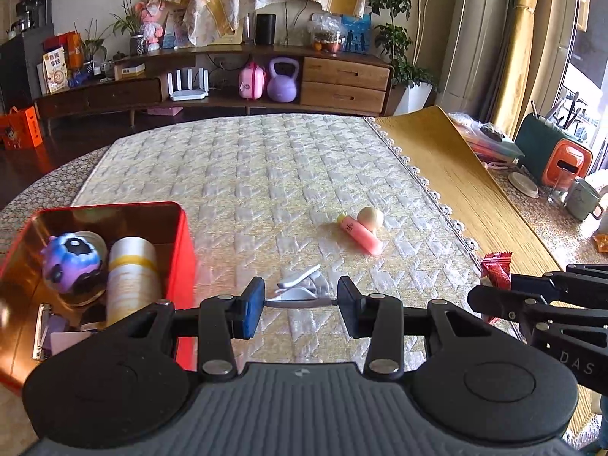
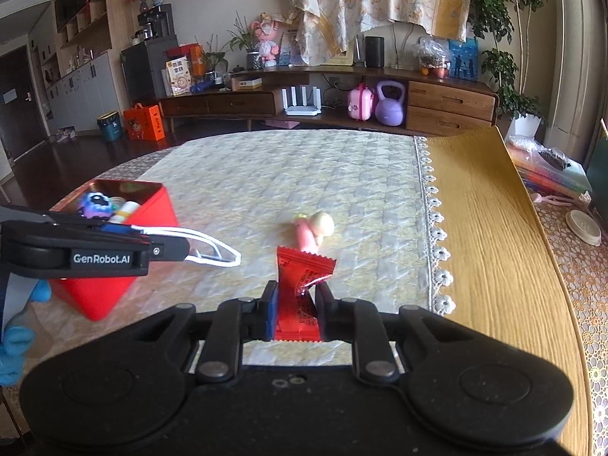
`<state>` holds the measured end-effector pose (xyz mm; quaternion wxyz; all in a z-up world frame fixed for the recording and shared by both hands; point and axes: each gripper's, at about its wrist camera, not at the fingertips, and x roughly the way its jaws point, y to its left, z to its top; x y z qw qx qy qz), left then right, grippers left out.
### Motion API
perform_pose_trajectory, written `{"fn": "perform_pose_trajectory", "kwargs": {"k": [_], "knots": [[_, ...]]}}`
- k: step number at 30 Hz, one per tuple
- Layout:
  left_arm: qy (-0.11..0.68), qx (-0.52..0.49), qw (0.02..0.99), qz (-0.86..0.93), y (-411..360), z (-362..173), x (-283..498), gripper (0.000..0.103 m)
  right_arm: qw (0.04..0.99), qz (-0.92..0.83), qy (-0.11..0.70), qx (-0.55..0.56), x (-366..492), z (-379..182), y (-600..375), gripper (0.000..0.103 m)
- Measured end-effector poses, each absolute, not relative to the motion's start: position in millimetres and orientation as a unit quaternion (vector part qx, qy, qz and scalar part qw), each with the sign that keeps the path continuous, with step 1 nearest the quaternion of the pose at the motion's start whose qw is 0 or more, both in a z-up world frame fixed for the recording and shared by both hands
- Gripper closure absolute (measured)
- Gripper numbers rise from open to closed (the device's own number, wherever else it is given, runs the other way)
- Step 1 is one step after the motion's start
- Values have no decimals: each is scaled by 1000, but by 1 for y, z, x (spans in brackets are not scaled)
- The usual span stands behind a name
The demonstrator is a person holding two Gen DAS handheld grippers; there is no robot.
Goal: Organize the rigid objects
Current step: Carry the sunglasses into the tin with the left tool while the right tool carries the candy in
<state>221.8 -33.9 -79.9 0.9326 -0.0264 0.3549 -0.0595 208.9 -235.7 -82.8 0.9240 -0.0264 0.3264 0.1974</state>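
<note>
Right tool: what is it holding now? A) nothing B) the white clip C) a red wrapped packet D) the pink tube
C: the right tool is shut on the red packet, while the pink tube lies on the cloth and the white clip sits in the left tool.

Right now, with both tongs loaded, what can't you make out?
- Red tin's bottom contents: left wrist view, hidden under the purple toy and white bottle.
- Red packet's print: right wrist view, crumpled and blurred.
- White clip's shape: left wrist view, pinched between the left tongs.
</note>
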Motion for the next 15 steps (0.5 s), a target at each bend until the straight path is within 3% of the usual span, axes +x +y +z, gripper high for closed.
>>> {"fn": "perform_pose_trajectory", "kwargs": {"k": [15], "knots": [[323, -79, 941, -62, 16, -31, 184, 62, 923, 233, 302, -40, 182, -48, -195, 84]]}}
